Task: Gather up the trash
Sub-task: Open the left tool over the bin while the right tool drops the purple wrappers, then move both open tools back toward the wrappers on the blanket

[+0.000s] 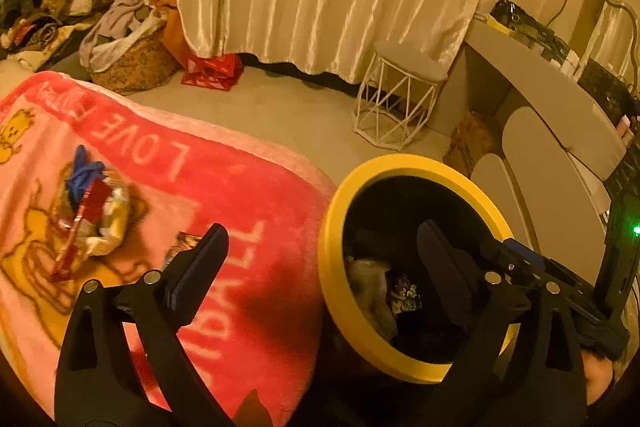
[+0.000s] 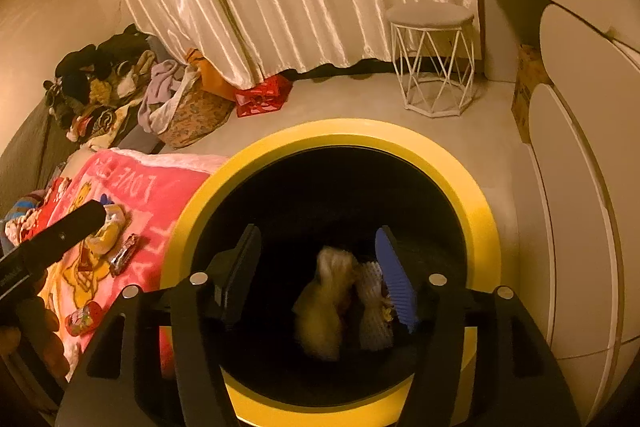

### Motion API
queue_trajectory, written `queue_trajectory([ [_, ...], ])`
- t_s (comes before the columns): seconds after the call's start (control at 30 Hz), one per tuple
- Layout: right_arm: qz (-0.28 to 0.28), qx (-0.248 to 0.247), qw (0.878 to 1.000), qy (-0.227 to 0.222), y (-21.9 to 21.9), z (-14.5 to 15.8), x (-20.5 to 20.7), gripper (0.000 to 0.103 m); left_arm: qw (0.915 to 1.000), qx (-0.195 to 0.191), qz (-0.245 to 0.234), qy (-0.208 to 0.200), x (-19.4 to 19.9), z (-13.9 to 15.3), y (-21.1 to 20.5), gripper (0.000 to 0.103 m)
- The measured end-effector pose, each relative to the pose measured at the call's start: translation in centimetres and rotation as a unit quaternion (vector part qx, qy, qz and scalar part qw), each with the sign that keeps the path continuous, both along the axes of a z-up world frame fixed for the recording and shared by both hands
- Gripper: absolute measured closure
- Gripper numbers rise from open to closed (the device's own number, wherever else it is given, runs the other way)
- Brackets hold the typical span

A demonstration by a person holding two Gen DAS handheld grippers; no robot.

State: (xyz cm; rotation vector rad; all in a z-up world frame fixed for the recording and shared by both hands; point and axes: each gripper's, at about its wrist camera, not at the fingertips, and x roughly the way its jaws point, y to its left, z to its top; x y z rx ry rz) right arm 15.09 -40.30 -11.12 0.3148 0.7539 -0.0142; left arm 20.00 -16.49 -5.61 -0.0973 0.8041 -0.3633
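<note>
Both grippers are spread wide and hold nothing. The right gripper hangs over the bin. The left gripper has trash at its ten o'clock.

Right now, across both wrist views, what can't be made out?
- Pale crumpled piece in the yellow-rimmed black bin, right wrist view: motion-blurred, unidentifiable.
- Bin's bottom, both views: too dark.
- Wrapper pile on the pink printed blanket, left wrist view: blurred, items indistinct.
- Small wrapper, left wrist view: partly hidden behind the left gripper finger.
- Dressing table clutter: too small.
</note>
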Motion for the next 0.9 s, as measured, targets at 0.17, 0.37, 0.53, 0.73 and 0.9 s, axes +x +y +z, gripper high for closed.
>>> queue_trajectory([
  [0.17, 0.017, -0.004, 1.000, -0.010, 1.7, 1.0, -0.2, 0.040, 0.9997, 0.000, 0.021, -0.014, -0.6, 1.0, 1.7, 0.015],
  [0.37, 0.042, -0.009, 0.999, -0.021, 3.9, 2.2, -0.4, 0.037, 0.9982, 0.000, 0.051, -0.032, -1.2, 2.2, 4.2, 0.015],
  [0.53, 0.064, -0.015, 0.997, -0.029, 6.0, 3.1, -0.4, 0.037, 0.9966, -0.006, 0.074, -0.038, -1.6, 2.8, 6.4, 0.015],
  [0.73, 0.098, -0.024, 0.994, -0.035, 9.0, 3.9, -0.1, 0.036, 0.9942, -0.013, 0.099, -0.039, -2.0, 3.0, 8.7, 0.015],
  [0.9, 0.125, -0.026, 0.991, -0.037, 11.4, 4.2, -0.1, 0.035, 0.9923, -0.018, 0.117, -0.037, -2.2, 2.9, 10.7, 0.015],
])
